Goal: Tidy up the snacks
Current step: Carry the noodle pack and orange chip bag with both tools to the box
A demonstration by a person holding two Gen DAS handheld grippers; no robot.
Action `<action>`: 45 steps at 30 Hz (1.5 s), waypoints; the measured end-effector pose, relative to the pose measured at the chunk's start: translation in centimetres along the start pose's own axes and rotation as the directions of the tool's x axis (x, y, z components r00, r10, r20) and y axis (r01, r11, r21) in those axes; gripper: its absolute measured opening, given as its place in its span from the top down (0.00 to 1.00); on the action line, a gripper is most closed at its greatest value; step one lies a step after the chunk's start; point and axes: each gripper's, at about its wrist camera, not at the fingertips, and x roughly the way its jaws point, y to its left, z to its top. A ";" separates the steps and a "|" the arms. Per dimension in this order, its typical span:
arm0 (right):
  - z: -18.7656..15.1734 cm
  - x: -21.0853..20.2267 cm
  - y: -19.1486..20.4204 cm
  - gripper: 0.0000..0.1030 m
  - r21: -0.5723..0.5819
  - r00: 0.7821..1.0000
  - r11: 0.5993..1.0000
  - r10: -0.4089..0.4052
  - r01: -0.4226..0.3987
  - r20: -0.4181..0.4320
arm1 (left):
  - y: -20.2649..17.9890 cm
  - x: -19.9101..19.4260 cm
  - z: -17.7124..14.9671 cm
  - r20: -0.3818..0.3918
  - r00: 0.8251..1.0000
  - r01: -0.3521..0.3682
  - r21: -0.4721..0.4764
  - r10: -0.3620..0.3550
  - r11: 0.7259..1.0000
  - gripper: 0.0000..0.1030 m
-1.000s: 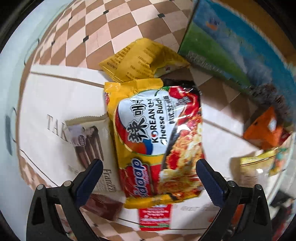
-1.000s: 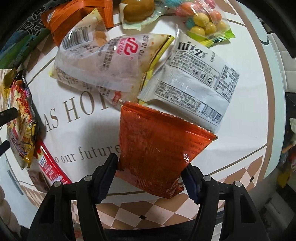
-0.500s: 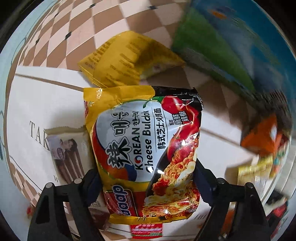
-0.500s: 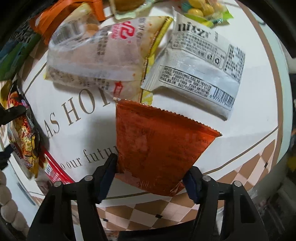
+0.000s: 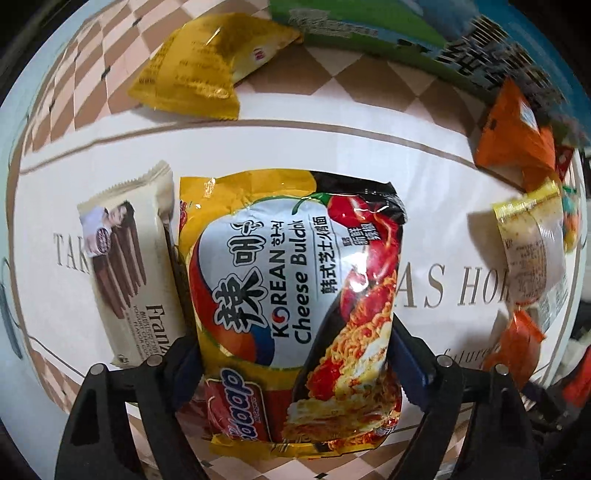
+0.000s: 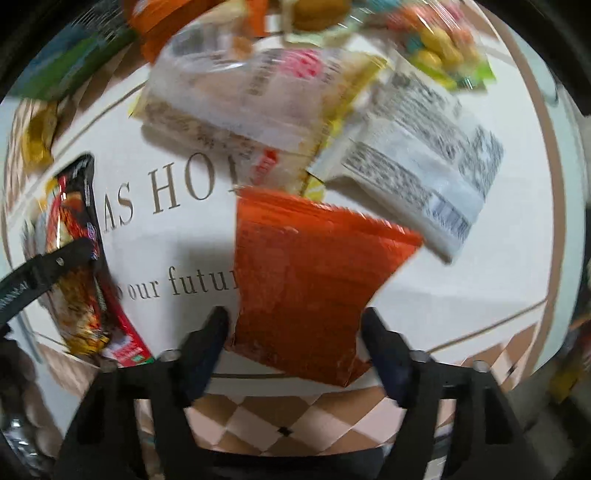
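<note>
A yellow and black Korean cheese noodle packet (image 5: 295, 280) lies on the white printed cloth (image 5: 436, 177). My left gripper (image 5: 295, 350) points straight down with a pad against each side of the packet's lower half; its jaws are opening slightly. A beige chocolate biscuit packet (image 5: 125, 266) lies just left of it. In the right wrist view an orange foil packet (image 6: 310, 284) lies between the fingers of my right gripper (image 6: 297, 317). Those jaws are opening, and a small gap shows at each side. The noodle packet (image 6: 74, 258) shows there at the far left.
A yellow packet (image 5: 207, 66) and a green and blue bag (image 5: 369, 26) lie at the back. An orange packet (image 5: 517, 136) is at the right. A clear wrapped snack (image 6: 240, 96), a white packet (image 6: 417, 162) and a candy bag (image 6: 443, 40) crowd beyond the orange foil packet. Checked tablecloth borders the white cloth.
My left gripper came down and closed from wide open onto the noodle packet's sides. My right gripper's jaws spread away from the orange foil packet, and that view shifted slightly.
</note>
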 end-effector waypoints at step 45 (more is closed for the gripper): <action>24.6 -19.3 4.9 0.49 -0.259 0.940 0.948 0.249 -0.187 0.232 | -9.0 -9.7 26.1 0.191 0.968 0.154 0.068 -0.164 0.986 0.17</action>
